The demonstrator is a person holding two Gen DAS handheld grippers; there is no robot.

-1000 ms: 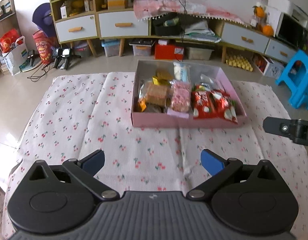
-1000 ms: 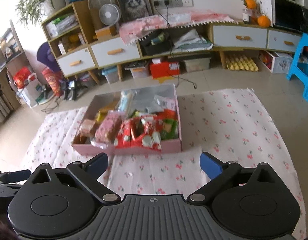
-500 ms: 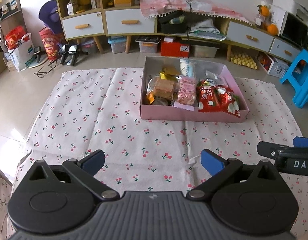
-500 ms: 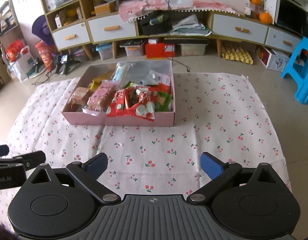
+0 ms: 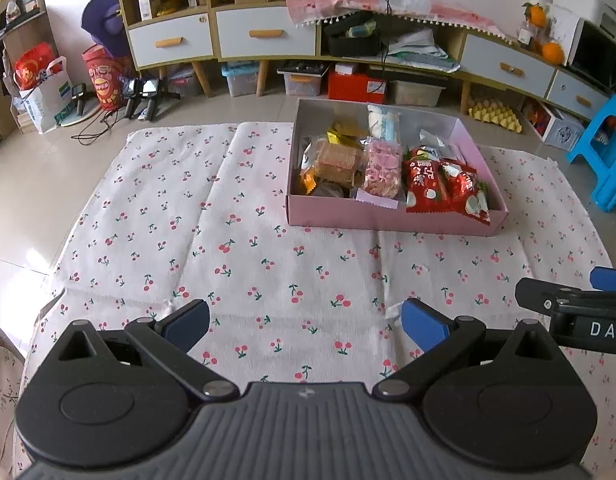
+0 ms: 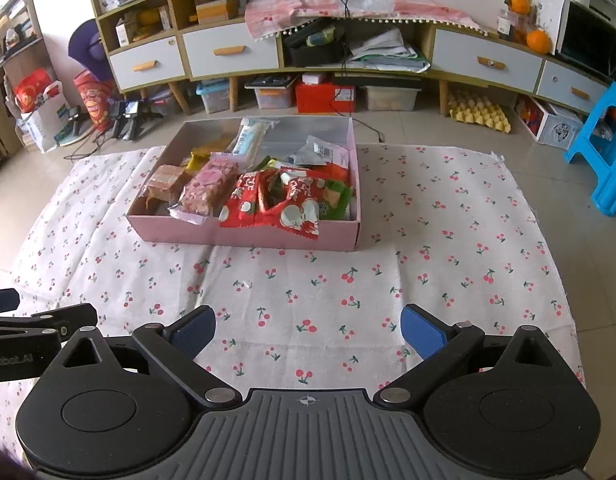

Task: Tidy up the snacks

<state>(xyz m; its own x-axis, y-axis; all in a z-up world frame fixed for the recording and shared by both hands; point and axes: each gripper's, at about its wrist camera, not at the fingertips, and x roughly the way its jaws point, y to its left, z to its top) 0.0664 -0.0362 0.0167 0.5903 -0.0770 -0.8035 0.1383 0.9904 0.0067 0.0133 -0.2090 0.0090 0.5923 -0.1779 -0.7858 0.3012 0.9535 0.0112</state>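
Two grippers hover low over the near part of a white cloth point(image 6: 427, 216) printed with cherries: the left gripper point(image 5: 306, 322) and the right gripper point(image 6: 308, 326) both have their blue-padded fingers spread wide, and nothing is between them. Far from them, in the middle of the cloth, stands a pink box point(image 5: 387, 218) full of snacks. Inside it, red packets point(image 6: 276, 200) lie at the near right, a pink bar point(image 6: 208, 186) is just left of them, and a brown wafer pack point(image 5: 335, 162) sits further left.
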